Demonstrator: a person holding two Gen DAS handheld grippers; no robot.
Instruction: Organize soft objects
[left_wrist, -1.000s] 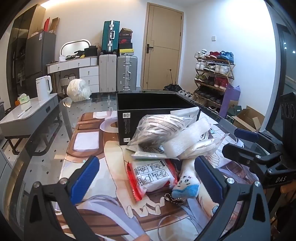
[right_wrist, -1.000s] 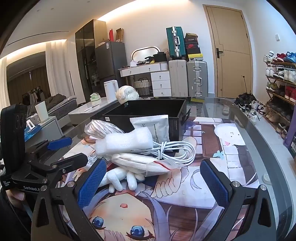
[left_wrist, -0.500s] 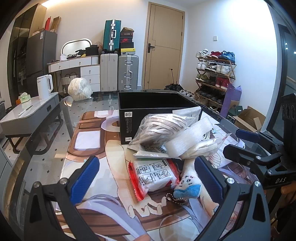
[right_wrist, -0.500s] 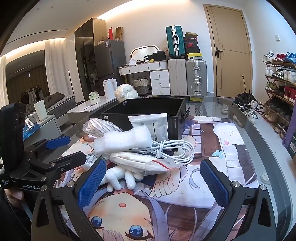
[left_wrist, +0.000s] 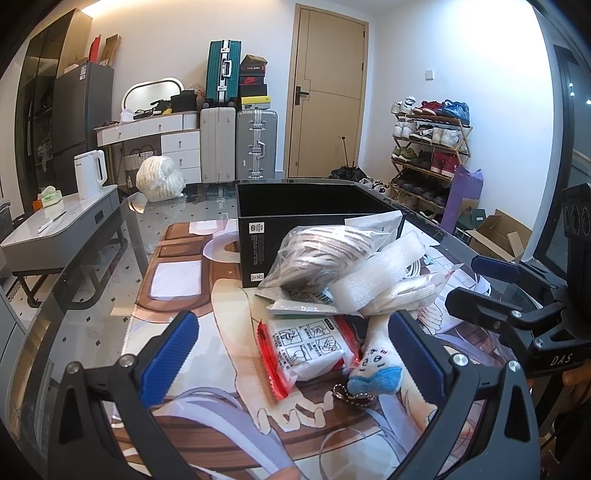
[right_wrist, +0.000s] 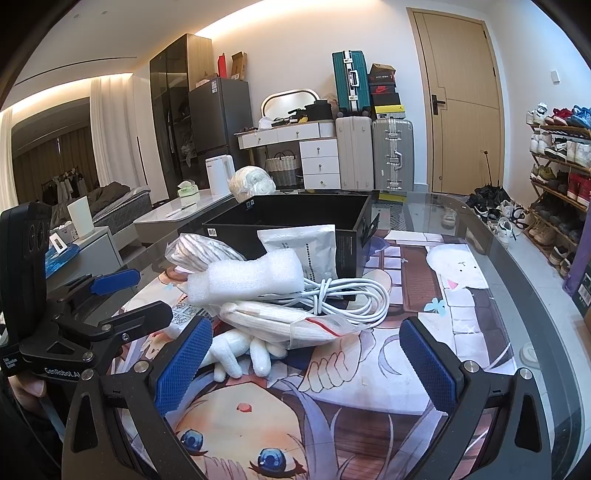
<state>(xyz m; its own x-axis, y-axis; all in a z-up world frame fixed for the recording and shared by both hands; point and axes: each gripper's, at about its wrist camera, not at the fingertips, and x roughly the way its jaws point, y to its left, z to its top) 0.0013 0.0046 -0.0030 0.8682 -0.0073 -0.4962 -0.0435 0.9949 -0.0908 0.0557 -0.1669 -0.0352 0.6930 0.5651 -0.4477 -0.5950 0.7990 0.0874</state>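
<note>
A heap of soft things lies on the printed mat in front of an open black box (left_wrist: 295, 206) (right_wrist: 295, 210). It holds a clear bag of rope (left_wrist: 321, 251) (right_wrist: 199, 251), a white foam piece (left_wrist: 373, 277) (right_wrist: 251, 277), a coiled white cable (right_wrist: 354, 295), a red-edged pack (left_wrist: 306, 347), and a white plush toy (left_wrist: 376, 365) (right_wrist: 236, 350). My left gripper (left_wrist: 291, 350) is open, its pads either side of the pack and plush. My right gripper (right_wrist: 306, 350) is open just short of the heap.
A white pouch (right_wrist: 303, 247) leans on the box. A white bundle (left_wrist: 160, 179) lies at the glass table's far end. Beside the table stand a grey side table with a kettle (left_wrist: 90, 173), suitcases (left_wrist: 255, 144) and a shoe rack (left_wrist: 428, 147).
Both views have shifted only slightly; the heap sits a touch nearer in the right wrist view. Nothing was taken hold of.
</note>
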